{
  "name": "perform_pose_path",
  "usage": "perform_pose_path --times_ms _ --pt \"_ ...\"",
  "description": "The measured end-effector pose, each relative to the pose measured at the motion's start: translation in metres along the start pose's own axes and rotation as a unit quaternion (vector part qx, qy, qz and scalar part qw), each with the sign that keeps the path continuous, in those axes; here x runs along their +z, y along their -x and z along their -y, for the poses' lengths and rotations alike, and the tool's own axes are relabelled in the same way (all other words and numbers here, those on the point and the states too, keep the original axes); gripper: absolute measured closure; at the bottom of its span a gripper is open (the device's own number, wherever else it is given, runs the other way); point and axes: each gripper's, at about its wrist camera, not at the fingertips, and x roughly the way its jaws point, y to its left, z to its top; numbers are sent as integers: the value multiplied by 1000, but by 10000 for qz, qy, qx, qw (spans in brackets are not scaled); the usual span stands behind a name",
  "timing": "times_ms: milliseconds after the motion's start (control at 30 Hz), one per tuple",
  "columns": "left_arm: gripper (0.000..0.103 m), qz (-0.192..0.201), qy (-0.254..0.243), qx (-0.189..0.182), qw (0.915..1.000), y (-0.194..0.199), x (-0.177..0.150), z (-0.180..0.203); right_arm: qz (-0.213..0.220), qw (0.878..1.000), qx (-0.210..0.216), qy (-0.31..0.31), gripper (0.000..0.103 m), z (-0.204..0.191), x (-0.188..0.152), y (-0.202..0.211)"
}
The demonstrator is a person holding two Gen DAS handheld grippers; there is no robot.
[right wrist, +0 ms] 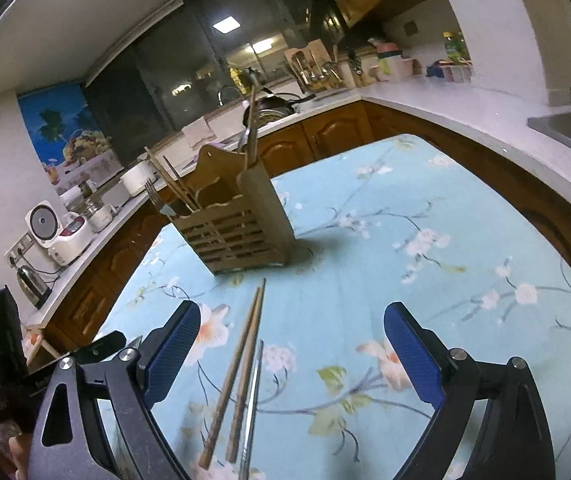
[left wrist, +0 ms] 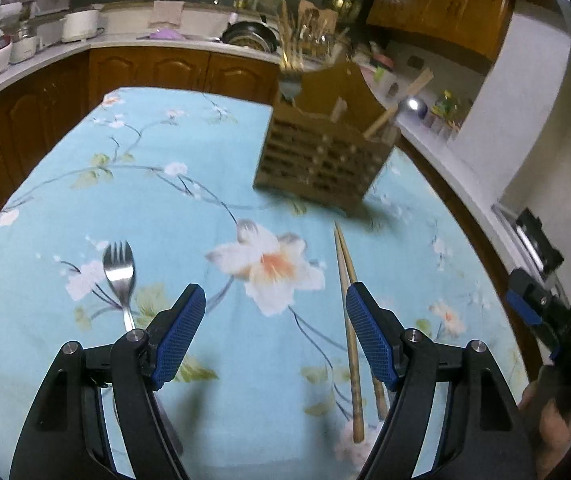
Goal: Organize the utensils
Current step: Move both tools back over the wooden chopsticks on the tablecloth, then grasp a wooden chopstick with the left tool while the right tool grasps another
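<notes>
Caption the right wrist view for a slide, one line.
Open right gripper over a pair of wooden chopsticks and a metal utensil handle on the floral tablecloth, wooden utensil caddy beyond.

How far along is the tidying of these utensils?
Partly done. The wooden holder already has chopsticks and a fork standing in it. Nothing is in hand: the left hand-held gripper and the right hand-held gripper are both open and empty. Left on the floral tablecloth: a fork, a pair of chopsticks and a thin metal utensil beside them.
</notes>
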Motion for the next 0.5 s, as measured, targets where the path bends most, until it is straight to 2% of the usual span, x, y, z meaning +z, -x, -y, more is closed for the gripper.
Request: perform_pose_path --times_ms 300,500 --pt "29 -399 -462 63 9981 -19 -4 28 9 9998 -184 -38 9 10 -1 11" --pt "29 -714 -877 241 9933 -51 -2 50 47 9997 -235 -89 9 17 1 13"
